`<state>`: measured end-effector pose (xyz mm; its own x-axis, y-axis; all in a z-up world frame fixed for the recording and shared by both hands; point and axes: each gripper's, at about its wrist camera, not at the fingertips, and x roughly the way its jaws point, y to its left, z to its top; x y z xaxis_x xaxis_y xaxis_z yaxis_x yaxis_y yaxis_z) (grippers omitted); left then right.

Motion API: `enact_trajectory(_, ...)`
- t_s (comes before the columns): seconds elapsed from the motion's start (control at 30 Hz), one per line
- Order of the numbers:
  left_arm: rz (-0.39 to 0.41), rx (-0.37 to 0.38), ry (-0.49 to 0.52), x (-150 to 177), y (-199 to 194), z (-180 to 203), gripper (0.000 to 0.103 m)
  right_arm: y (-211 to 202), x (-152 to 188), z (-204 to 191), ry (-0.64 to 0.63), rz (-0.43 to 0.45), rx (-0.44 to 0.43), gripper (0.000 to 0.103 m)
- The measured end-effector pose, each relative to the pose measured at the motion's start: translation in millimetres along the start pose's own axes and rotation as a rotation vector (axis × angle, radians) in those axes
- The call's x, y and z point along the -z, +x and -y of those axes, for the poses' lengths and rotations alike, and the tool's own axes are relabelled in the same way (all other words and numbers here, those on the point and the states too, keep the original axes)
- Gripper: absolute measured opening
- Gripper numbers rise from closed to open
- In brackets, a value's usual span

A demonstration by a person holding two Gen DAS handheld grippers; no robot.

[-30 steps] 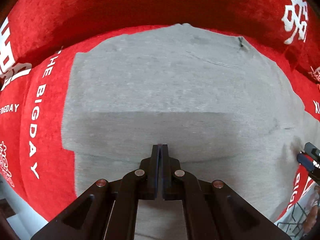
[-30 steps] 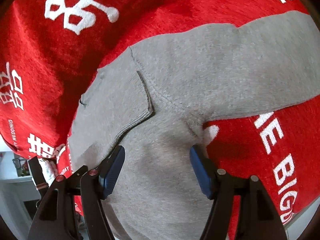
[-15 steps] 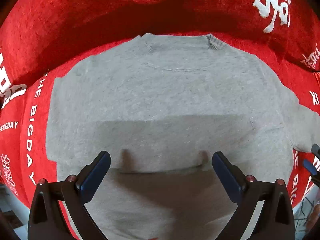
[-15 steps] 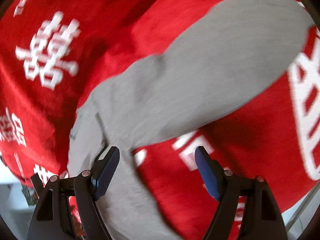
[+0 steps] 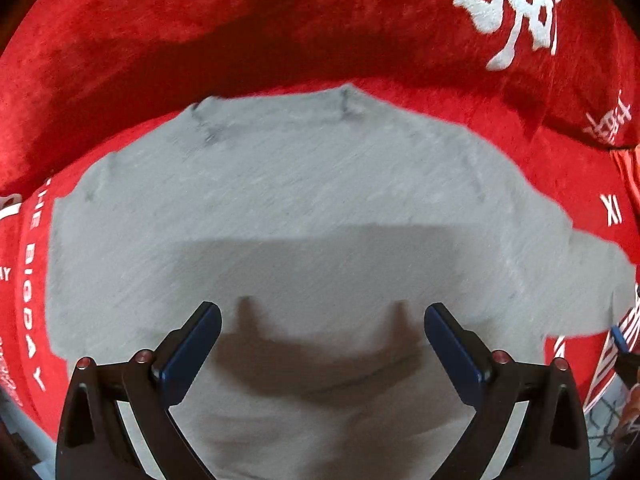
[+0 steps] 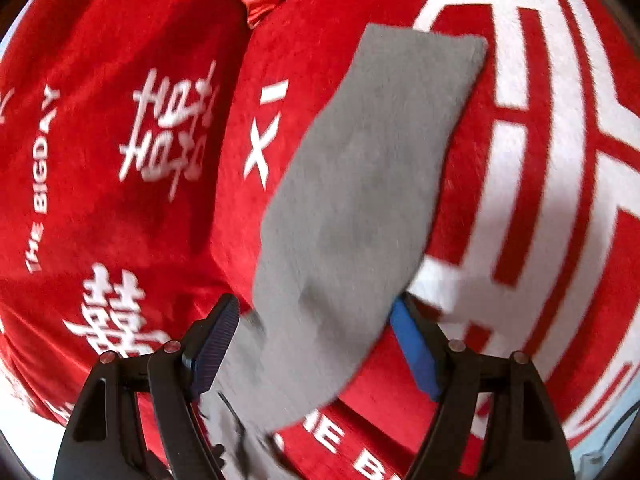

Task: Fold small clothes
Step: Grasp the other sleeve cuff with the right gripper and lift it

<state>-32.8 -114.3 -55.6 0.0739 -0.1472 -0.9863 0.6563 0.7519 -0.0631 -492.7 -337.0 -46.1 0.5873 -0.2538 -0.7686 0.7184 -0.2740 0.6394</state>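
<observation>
A grey knitted sweater (image 5: 320, 200) lies flat on a red blanket (image 5: 280, 40), its neckline at the far side and one sleeve (image 5: 580, 280) stretching off to the right. My left gripper (image 5: 322, 320) hovers above the sweater's body, pointing down. It is open wide with nothing between its blue pads (image 5: 192, 352), and its shadow falls on the knit. In the right wrist view that sleeve (image 6: 372, 160) runs straight away from my right gripper (image 6: 316, 320). This gripper is open and straddles the sleeve near its base. The cloth passes loosely between the fingers (image 6: 416, 352), unpinched.
The red plush blanket (image 6: 120, 120) carries white lettering and a large white round emblem (image 6: 560, 160) beside the sleeve. A raised red fold runs behind the neckline. The surface's edge and the floor show at lower left (image 5: 24, 432) and lower right (image 5: 608, 420).
My left gripper went from shut to wide open and drew back, bringing the whole sweater into view. My right gripper swung from the armpit towards the sleeve, rolled, and opened a little wider.
</observation>
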Motion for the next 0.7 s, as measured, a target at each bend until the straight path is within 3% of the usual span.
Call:
enact_trajectory(0.23, 0.037, 0.031, 0.029, -18, 21, 35, 0.102, 4, -19, 9, 0.125, 0.029, -0.139, 0.082)
enact_trajectory(0.3, 0.027, 0.047, 0.04, -20, 28, 42, 0.102, 5, -19, 12, 0.157, 0.023, -0.154, 0.076)
enact_trajectory(0.33, 0.021, 0.052, 0.046, -19, 30, 41, 0.102, 6, -19, 15, 0.184, 0.009, -0.163, 0.052)
enact_trajectory(0.37, 0.017, 0.056, 0.051, -17, 31, 48, 0.102, 10, -19, 18, 0.203, -0.016, -0.172, 0.012)
enact_trajectory(0.4, 0.018, 0.055, 0.055, -13, 32, 52, 0.102, 14, -18, 20, 0.221, -0.044, -0.189, 0.007)
enact_trajectory(0.57, -0.01, 0.002, 0.044, -17, 48, 52, 0.102, 18, -8, 1, 0.165, -0.058, -0.26, 0.006)
enact_trajectory(0.7, -0.047, -0.05, 0.091, -12, 69, 47, 0.102, 26, 7, -51, 0.034, -0.126, -0.343, 0.006)
